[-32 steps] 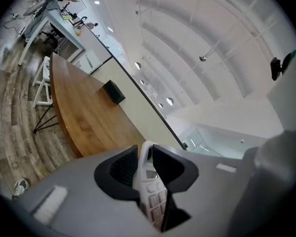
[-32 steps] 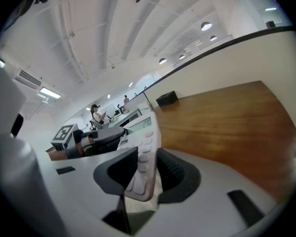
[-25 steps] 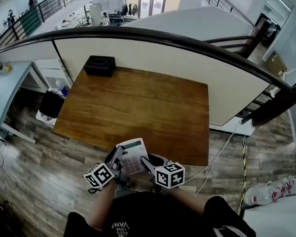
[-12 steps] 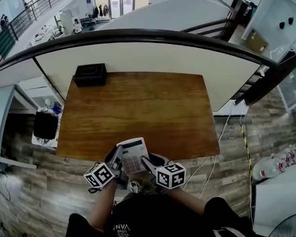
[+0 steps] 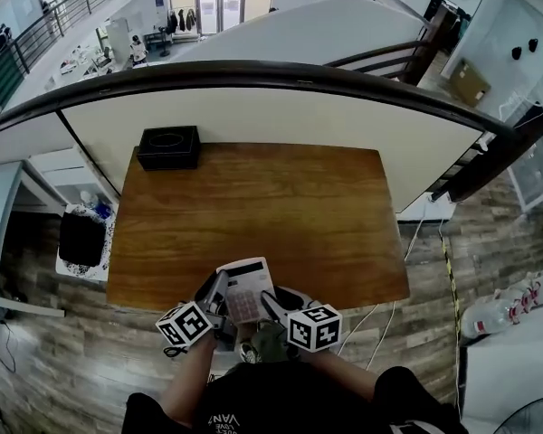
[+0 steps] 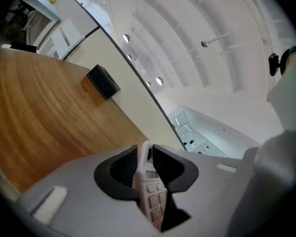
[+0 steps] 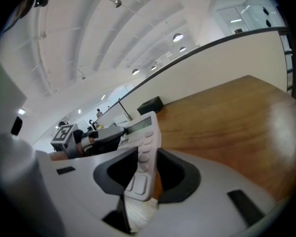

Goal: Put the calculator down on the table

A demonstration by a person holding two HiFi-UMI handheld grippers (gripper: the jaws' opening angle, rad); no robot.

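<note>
A white calculator (image 5: 245, 288) hangs face up over the near edge of the brown wooden table (image 5: 262, 206), held from both sides. My left gripper (image 5: 219, 291) is shut on its left edge; in the left gripper view the calculator (image 6: 150, 186) stands edge-on between the dark pads of the left gripper (image 6: 145, 154). My right gripper (image 5: 270, 302) is shut on its right edge. In the right gripper view the calculator (image 7: 141, 144) shows keys and display between the pads of the right gripper (image 7: 147, 155). It is not touching the tabletop.
A black box (image 5: 167, 147) sits at the table's far left corner, also seen as the black box (image 6: 103, 81) and the black box (image 7: 150, 104). A cream partition with a dark rail (image 5: 281, 107) runs behind the table. A dark bin (image 5: 81, 240) stands left, and a cable (image 5: 389, 287) lies on the floor at right.
Both grippers have carried the calculator forward, from in front of the table's near edge to over it. Both grips are unchanged.
</note>
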